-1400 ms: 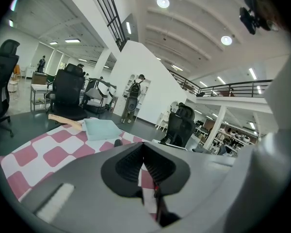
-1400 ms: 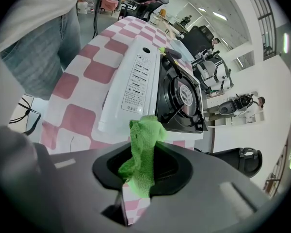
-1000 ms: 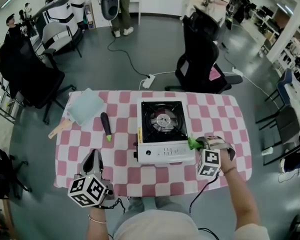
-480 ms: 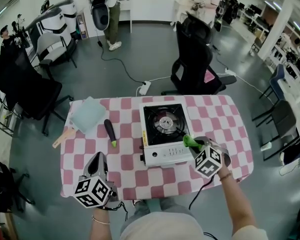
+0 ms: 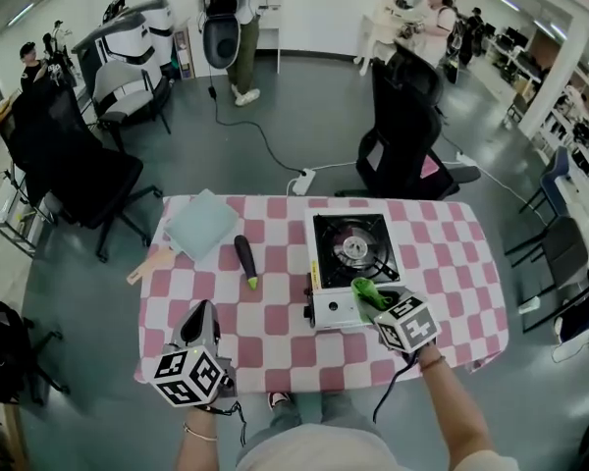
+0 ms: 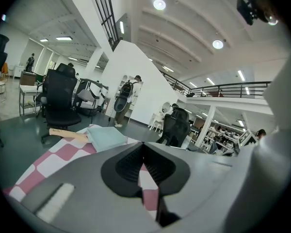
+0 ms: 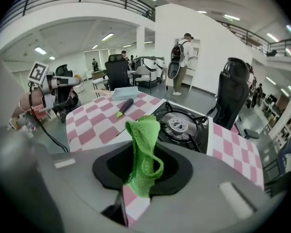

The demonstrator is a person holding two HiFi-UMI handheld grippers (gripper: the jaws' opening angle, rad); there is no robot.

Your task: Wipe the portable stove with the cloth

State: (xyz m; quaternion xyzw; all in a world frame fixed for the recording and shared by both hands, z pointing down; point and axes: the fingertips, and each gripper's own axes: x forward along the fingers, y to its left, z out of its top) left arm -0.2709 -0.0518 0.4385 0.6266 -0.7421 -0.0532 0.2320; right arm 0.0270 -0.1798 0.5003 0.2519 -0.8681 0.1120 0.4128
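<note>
Down at the near edge, the left gripper (image 5: pixel 203 312) hangs over the pink-and-white checked table (image 5: pixel 275 307), and its own view shows the jaws pressed together with nothing between them. Over on the right, the right gripper (image 5: pixel 378 302) has its jaws clamped on the green cloth (image 5: pixel 365 290), which stands up from them in a crumpled fold in the right gripper view. From the head view that cloth sits right at the front right part of the portable stove (image 5: pixel 346 263); whether it actually touches the metal, I cannot tell. The stove stands on the table's right half, black top and round burner facing up. Left of it, well apart, lies a dark tool with a green tip (image 5: pixel 245 260), and beyond that a pale blue-green square piece (image 5: pixel 201 224) with a wooden handle (image 5: pixel 152 263) poking off the table's left edge. Past the table, a black office chair (image 5: pixel 402 135), a white power strip (image 5: pixel 302 182) on the grey floor, and a person (image 5: pixel 238 27) standing at the far wall.
</note>
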